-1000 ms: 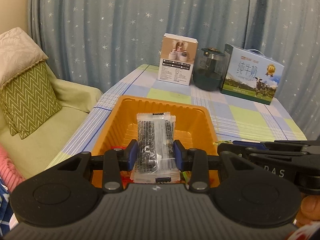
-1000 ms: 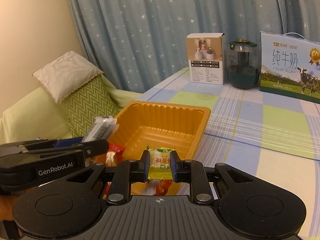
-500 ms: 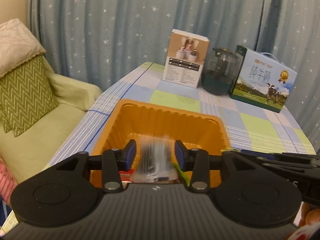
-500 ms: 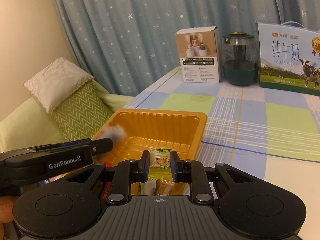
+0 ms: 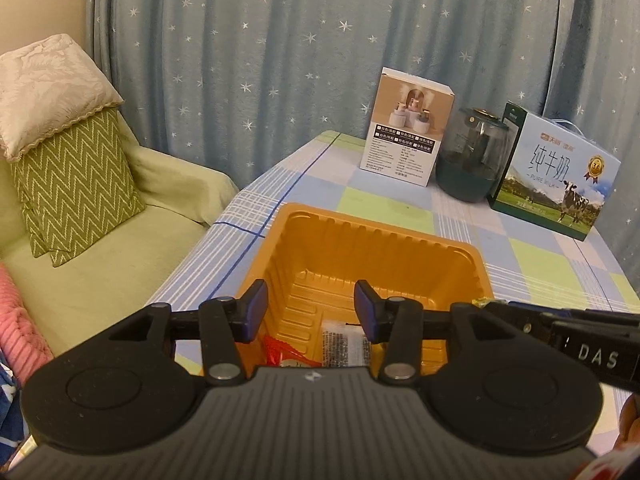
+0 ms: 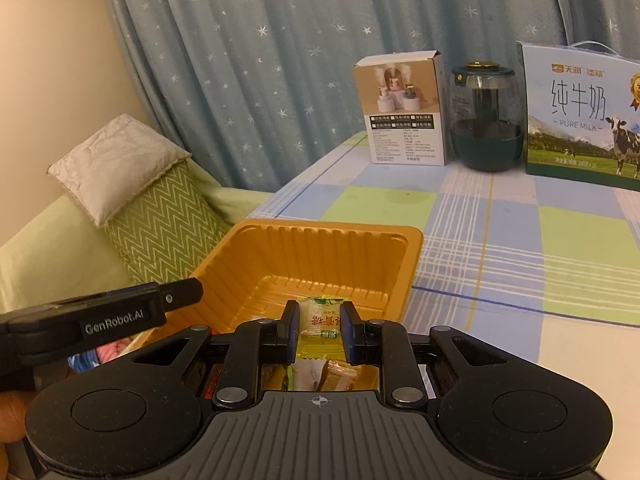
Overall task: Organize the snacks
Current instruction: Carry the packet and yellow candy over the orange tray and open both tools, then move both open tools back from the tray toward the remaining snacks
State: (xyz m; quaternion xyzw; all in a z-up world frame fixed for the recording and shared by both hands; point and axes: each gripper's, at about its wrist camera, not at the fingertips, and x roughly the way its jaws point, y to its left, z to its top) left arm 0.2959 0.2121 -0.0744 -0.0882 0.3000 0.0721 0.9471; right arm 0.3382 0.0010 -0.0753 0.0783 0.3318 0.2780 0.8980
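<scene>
We note the left gripper [image 5: 307, 306], jaws just opening, empty; clear black-speckled packet [image 5: 343, 345] dropped in ribbed orange plastic tray [image 5: 372, 236]. Right gripper [image 6: 319, 331] clamps yellow-green candy wrapper [image 6: 320, 326] above tray, unreleased.

Table [image 6: 500, 240] with blue/green/white check cloth. On it: orange plastic tray [image 6: 408, 264] near the left edge; along the far edge by the curtain, a white product box [image 6: 404, 112], dark green glass jar [image 6: 486, 120], milk carton case [image 6: 580, 116], side by side.
</scene>
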